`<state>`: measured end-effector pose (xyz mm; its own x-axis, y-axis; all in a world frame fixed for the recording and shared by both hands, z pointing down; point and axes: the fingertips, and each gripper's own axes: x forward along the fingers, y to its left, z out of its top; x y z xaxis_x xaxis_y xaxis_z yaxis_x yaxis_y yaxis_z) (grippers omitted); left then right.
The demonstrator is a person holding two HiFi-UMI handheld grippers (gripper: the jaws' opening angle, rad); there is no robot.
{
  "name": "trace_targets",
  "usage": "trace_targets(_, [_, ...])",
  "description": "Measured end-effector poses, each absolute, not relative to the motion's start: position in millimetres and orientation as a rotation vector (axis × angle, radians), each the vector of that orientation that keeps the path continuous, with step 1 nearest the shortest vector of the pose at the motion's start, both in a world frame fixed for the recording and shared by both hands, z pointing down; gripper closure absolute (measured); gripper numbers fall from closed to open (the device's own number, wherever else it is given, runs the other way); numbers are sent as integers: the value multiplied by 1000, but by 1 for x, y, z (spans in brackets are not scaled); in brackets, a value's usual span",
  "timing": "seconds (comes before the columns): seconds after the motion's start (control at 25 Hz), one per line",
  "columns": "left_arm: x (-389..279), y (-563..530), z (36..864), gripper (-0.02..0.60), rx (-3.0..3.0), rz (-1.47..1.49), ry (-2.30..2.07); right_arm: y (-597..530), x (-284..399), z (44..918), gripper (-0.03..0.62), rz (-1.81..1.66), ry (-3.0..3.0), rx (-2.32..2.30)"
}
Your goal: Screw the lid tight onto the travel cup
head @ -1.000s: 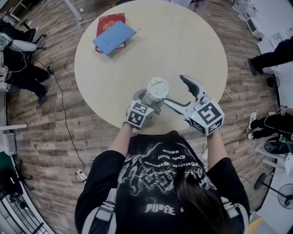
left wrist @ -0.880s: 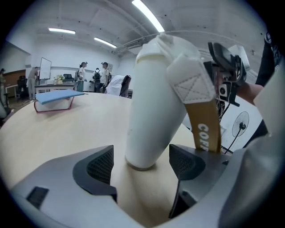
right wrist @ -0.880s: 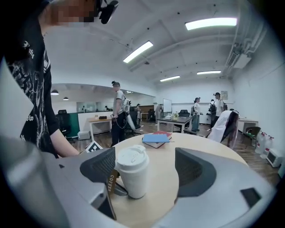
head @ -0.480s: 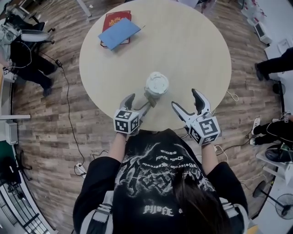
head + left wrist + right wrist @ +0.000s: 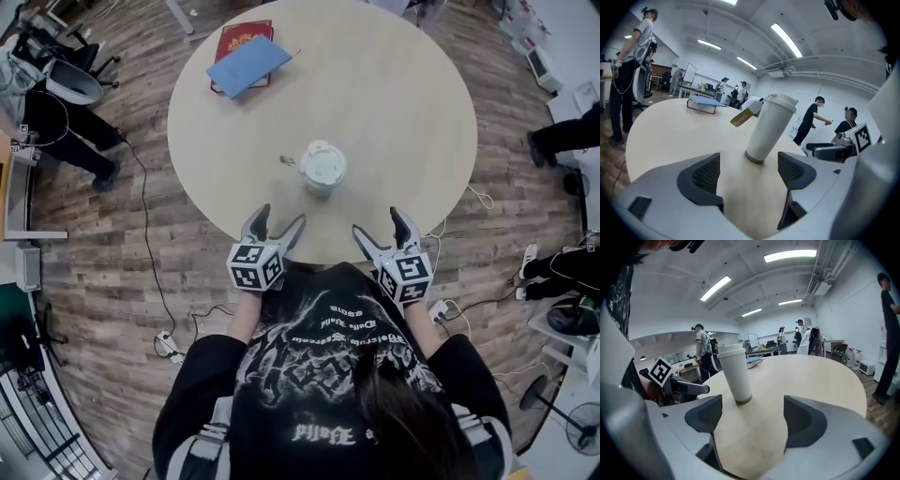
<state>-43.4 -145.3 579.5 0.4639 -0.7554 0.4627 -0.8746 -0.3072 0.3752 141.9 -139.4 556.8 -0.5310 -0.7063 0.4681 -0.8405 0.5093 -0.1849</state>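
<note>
**Position of the work.** The travel cup [image 5: 322, 167] stands upright on its base on the round bench [image 5: 412, 103], its long axis vertical. The lid [image 5: 322, 159] sits on top of the cup. No view shows whether it is fully tight. A small tag [image 5: 742, 117] hangs off the cup just below the lid.

**Relation to the tongs.** Both tongs are on the person's side of the cup, at the bench edge. The left tongs [image 5: 278, 221] are to the cup's near left and the right tongs [image 5: 380, 223] to its near right. Each points inward, and the cup lies ahead of and between the pair, apart from both. Neither is plainly nearer, though the left may be marginally so. In each gripper view the cup appears beyond the jaw tips, not between them.

**State of the tongs.** The left jaws are spread wide with only bare bench showing between the pads. The right jaws are the same. Neither touches nor holds anything.

**Judgement.** With the lid on and both tongs off the cup, either the screwing is finished or a fresh hold is needed. A fresh hold would mean a level reach forward to the cup from either side.

**Other items.** Books [image 5: 246, 58] lie on the far side of the cup, well apart from it.
</note>
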Motion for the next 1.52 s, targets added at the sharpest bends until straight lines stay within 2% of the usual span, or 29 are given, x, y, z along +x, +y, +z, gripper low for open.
trace_targets(0.28, [-46,-145,574,190,2155,335,-1406,-136,140,551,180,493,-2422,1291])
trace_targets(0.44, [-36,-145,560,196,2225,339,-1385,-137,134,538,254,421,-2448,1280])
trace_targets(0.48, [-33,-145,555,223,2244,328,-1386,-138,133,535,303,402,-2450,1283])
trace_targets(0.56, [-28,-144,544,329,2276,305,-1394,-139,132,530,392,370,-2450,1295])
trace_targets(0.64, [-26,-144,537,395,2283,292,-1428,-140,130,527,415,351,-2448,1291])
trace_targets(0.68, [-28,-146,535,446,2273,295,-1464,-140,128,527,441,348,-2451,1285])
trace_targets(0.72, [-31,-147,534,532,2259,301,-1503,-140,126,526,465,349,-2456,1280])
trace_targets(0.76, [-33,-148,533,549,2249,304,-1527,-140,125,525,487,352,-2460,1277])
trace_targets(0.84, [-32,-147,531,554,2250,295,-1520,-139,122,525,539,357,-2459,1266])
trace_targets(0.88, [-31,-146,530,557,2257,288,-1507,-138,121,526,588,357,-2453,1255])
trace_targets(1.52, [-13,-144,521,560,2359,266,-1375,-137,114,519,588,335,-2431,1277])
